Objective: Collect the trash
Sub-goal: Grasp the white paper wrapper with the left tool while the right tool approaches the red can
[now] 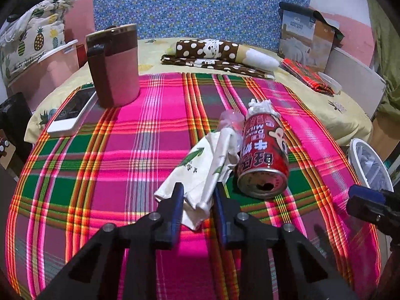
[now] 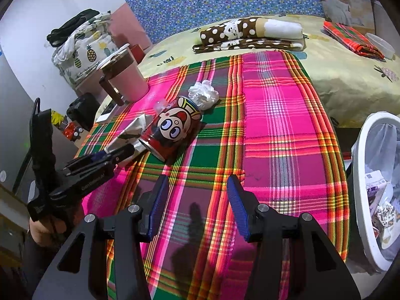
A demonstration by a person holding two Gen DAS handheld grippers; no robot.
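On the pink plaid cloth [image 1: 100,162] lies a red milk can [image 1: 262,160] on its side, its open mouth toward me. A crumpled white tissue [image 1: 260,106] sits just beyond the can's far end, and a bit of clear plastic [image 1: 231,120] lies to its left. My left gripper [image 1: 198,191] is shut on a white paper wrapper with green print [image 1: 197,167], left of the can. In the right wrist view the can [image 2: 172,130] and the tissue [image 2: 203,93] lie ahead to the left. My right gripper [image 2: 197,187] stands open over bare cloth, holding nothing.
A white trash bin [image 2: 362,175] holding paper scraps stands off the bed's right edge. A pink and brown mug [image 1: 117,70] and a phone [image 1: 72,112] sit at the far left. Folded polka-dot cloth [image 1: 215,52] and a folded plaid cloth [image 1: 307,75] lie at the back.
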